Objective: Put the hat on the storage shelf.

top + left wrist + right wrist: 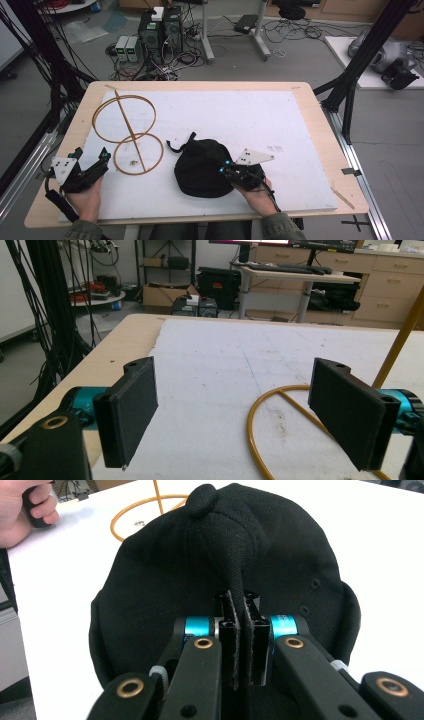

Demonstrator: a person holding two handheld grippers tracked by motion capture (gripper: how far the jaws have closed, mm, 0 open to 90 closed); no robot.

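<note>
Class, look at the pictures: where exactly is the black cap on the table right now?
In the high view the black cap lies on the white board, right of the wire hoop stand, its fabric pinched by the right gripper.

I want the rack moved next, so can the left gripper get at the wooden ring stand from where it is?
Probably yes: the left gripper is open, and the wooden ring stand lies just ahead with bare table between.

A wooden desk (310, 107) carries a white sheet (240, 120); on it lie a hoop frame (129, 134) at left and a black cap (202, 167) at lower centre.
</note>
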